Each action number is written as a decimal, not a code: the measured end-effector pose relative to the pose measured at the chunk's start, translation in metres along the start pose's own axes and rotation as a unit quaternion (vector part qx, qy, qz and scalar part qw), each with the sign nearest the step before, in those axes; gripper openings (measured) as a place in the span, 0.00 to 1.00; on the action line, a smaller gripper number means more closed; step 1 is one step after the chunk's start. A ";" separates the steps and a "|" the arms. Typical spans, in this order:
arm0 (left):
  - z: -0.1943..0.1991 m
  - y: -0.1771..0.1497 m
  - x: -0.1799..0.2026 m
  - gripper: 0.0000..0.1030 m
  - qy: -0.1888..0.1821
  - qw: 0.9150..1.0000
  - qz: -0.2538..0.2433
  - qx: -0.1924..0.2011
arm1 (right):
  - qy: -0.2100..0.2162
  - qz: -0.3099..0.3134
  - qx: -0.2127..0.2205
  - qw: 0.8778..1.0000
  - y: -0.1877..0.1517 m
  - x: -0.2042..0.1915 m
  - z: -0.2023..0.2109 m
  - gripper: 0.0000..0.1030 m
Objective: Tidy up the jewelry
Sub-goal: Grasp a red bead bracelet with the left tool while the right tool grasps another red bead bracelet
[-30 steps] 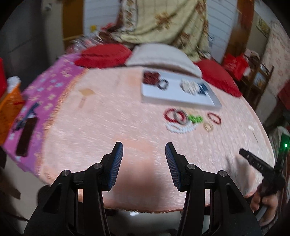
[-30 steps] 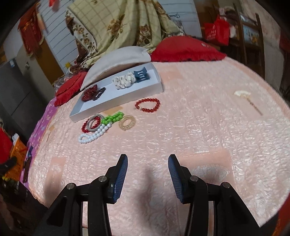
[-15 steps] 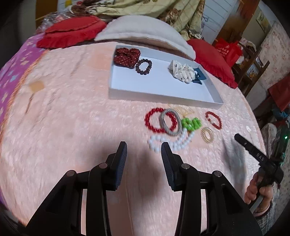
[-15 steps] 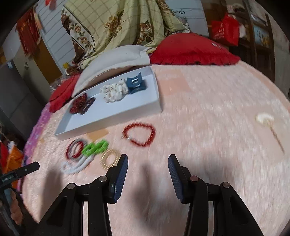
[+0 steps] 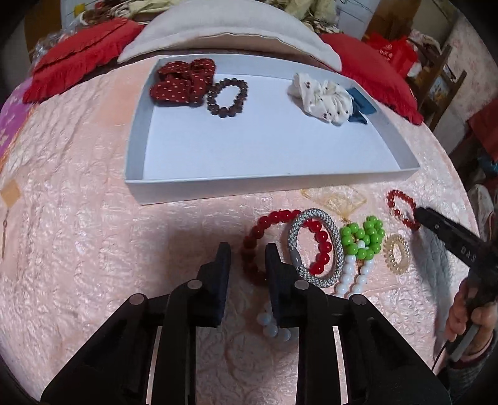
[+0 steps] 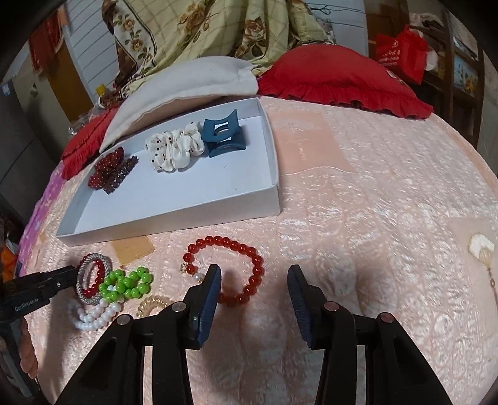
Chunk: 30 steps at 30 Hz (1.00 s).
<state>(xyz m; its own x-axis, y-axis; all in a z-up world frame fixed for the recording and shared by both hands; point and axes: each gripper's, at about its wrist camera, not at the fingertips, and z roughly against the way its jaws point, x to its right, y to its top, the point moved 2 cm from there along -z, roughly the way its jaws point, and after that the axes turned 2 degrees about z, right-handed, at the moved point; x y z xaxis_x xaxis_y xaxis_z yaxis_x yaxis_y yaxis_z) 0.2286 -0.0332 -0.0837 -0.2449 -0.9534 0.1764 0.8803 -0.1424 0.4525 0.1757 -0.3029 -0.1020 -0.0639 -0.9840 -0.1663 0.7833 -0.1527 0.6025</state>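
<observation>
Bracelets sit loose on the pink bedspread (image 5: 93, 218) in front of the white tray (image 5: 218, 187). Left gripper (image 5: 247, 258): jaws just been narrowing, straddling the dark red bracelet (image 5: 249, 246), not pinching yet. Right gripper (image 6: 253, 280): jaws apart over the red bracelet (image 6: 242, 249), holding nothing. Beads look light, slick, floppy on elastic; pinch across one strand.

A pale pillow (image 6: 186, 84) lies between two red frilled cushions (image 6: 339, 78) on a pink quilted bed (image 6: 373, 193); behind, a floral blanket (image 6: 218, 28) and what may be a red bag (image 6: 400, 51).
</observation>
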 end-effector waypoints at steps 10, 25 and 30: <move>-0.004 -0.002 0.022 0.08 0.034 0.998 -0.050 0.013 | -0.040 0.049 0.000 0.998 0.003 -0.020 -0.012 0.07; 0.115 0.000 0.027 0.08 0.011 0.995 -0.050 0.090 | 0.021 0.043 0.071 0.996 0.019 -0.045 0.080 0.07; 0.140 0.009 0.029 0.08 0.011 0.994 -0.057 0.096 | 0.025 0.052 0.086 0.995 0.031 -0.052 0.102 0.07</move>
<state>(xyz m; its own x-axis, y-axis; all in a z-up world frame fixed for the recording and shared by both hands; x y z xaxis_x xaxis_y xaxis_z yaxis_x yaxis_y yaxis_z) 0.1728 -0.0249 0.0475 -0.3280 -0.9399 0.0954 0.7529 -0.1991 0.6273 0.1402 -0.2661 0.0056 0.0463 -0.9900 -0.1330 0.6662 -0.0686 0.7427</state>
